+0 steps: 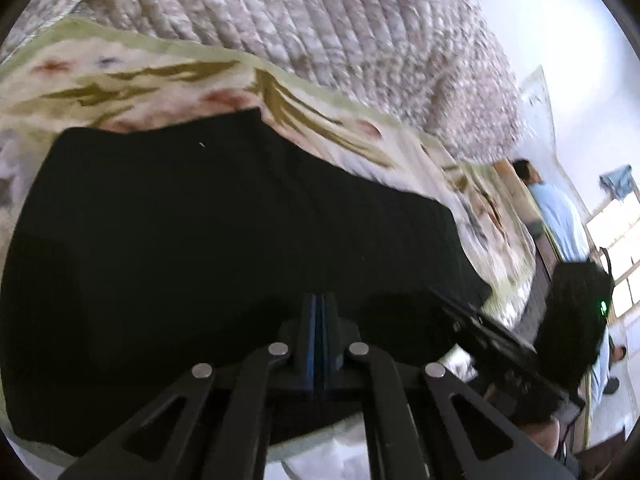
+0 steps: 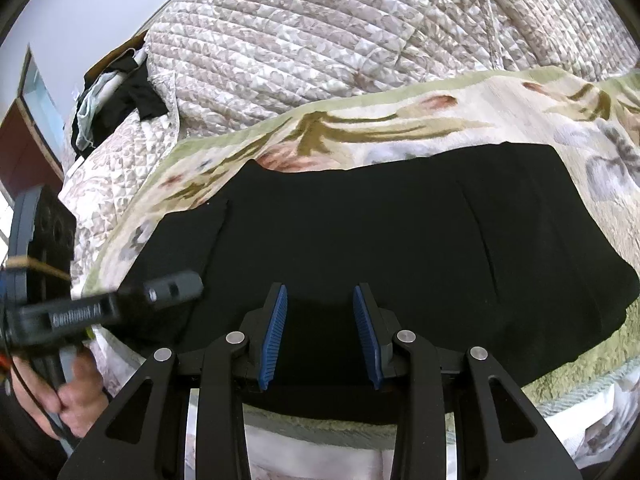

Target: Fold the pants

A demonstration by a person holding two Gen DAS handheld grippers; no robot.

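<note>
Left wrist view: left gripper [image 1: 319,300], fingers pressed together, nothing between them, over black pants [image 1: 200,240] lying flat on floral blanket [image 1: 160,76]. Right wrist view: right gripper [image 2: 320,300], fingers spread, empty, above pants [image 2: 380,220] near blanket's [image 2: 400,120] front edge; quilt [image 2: 320,32] behind.

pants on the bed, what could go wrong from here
The black pants look already folded on the flowered blanket.

1. The left gripper is shut, apparently empty, low over the cloth; a sweep could drag the fold open.

2. The right gripper hangs open above the near edge; closing there might pinch only the top layer and peel it back.
</note>
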